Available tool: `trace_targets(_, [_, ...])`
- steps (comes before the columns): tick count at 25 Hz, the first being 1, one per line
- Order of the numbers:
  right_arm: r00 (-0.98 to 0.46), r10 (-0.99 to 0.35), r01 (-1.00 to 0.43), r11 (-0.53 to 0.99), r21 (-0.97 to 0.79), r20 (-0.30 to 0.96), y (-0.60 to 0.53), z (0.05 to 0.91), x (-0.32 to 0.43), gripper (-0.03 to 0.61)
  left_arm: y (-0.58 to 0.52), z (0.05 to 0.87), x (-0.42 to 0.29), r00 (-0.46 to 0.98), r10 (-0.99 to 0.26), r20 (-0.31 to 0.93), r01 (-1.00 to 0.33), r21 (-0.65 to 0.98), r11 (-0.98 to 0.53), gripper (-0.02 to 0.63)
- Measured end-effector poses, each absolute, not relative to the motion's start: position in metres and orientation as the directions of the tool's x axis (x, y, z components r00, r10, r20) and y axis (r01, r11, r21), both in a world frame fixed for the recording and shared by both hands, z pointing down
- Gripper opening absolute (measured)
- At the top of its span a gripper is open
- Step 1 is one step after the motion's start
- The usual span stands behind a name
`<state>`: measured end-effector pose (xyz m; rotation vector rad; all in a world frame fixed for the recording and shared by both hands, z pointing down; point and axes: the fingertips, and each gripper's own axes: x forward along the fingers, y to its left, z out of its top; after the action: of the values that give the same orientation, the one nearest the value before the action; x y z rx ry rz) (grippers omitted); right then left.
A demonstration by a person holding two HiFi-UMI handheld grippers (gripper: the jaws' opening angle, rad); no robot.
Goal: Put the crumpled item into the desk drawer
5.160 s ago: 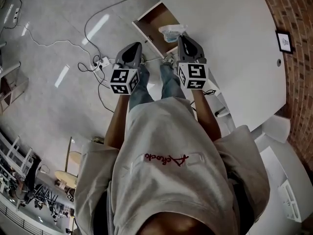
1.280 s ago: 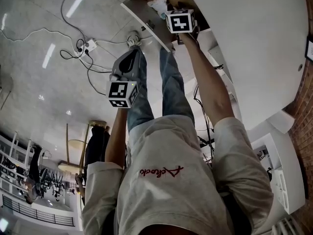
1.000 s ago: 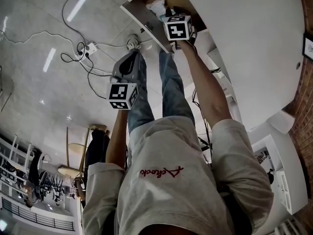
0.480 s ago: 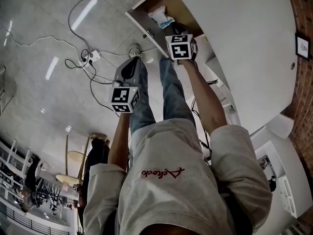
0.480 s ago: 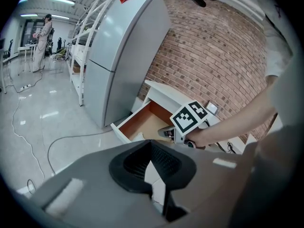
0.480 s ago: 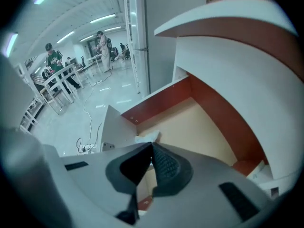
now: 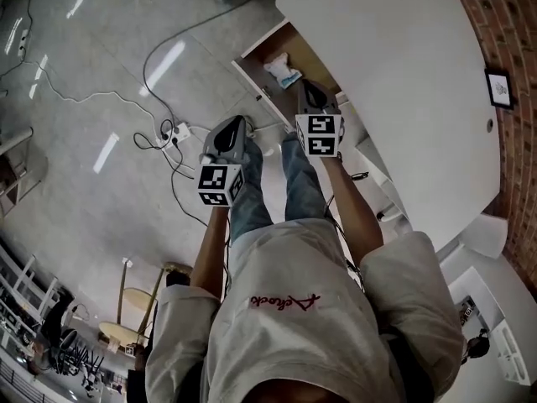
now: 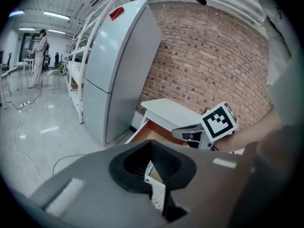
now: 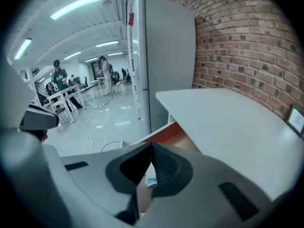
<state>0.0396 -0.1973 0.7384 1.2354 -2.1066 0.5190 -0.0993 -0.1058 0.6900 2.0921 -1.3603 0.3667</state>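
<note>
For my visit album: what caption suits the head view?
Crumpled item lies in the open desk drawer; left gripper and right gripper hover outside, empty.

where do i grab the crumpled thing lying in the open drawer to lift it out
Probably its bunched-up white top, coming straight down from above. The crumpled item lies inside the open drawer, so the drawer walls block a sideways approach, and its loose raised folds give something to pinch.

Ceiling strips point(image 9: 76, 6) glare off the floor point(image 7: 126, 82); fisheye edges warp, perhaps blur.
</note>
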Motion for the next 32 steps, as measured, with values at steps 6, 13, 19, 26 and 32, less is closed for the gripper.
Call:
trace_targets(6, [-0.351, -0.73, -0.903, 0.429, -0.007, 0.587, -0.201, 0.663, 0.062, 0.012, -0.13, 0.638, -0.1, 0.44, -0.765, 0.471, -0.895, 0.295, -0.334, 0.009])
trace_targets(13, [-0.375, -0.79, -0.912, 0.408, -0.04, 0.486, -0.199, 0.587, 0.08, 0.012, -0.153, 0.577, -0.099, 0.425, -0.806, 0.412, -0.904, 0.246, -0.351, 0.009])
trace_targets(19, [-0.431, -0.801, -0.888, 0.458, -0.038, 0.415, -0.212, 0.537, 0.073, 0.012, -0.183, 0.529, -0.107, 0.401, -0.852, 0.335, -0.915, 0.194, -0.354, 0.009])
trace_targets(26, [-0.432, -0.84, -0.89, 0.455, -0.009, 0.329, -0.221, 0.486, 0.079, 0.012, -0.203, 0.481, -0.115, 0.381, -0.889, 0.256, -0.924, 0.15, -0.353, 0.009])
trace_targets(32, [-0.418, -0.882, -0.899, 0.436, 0.035, 0.218, -0.233, 0.435, 0.092, 0.012, -0.216, 0.449, -0.115, 0.373, -0.908, 0.189, -0.927, 0.115, -0.357, 0.009])
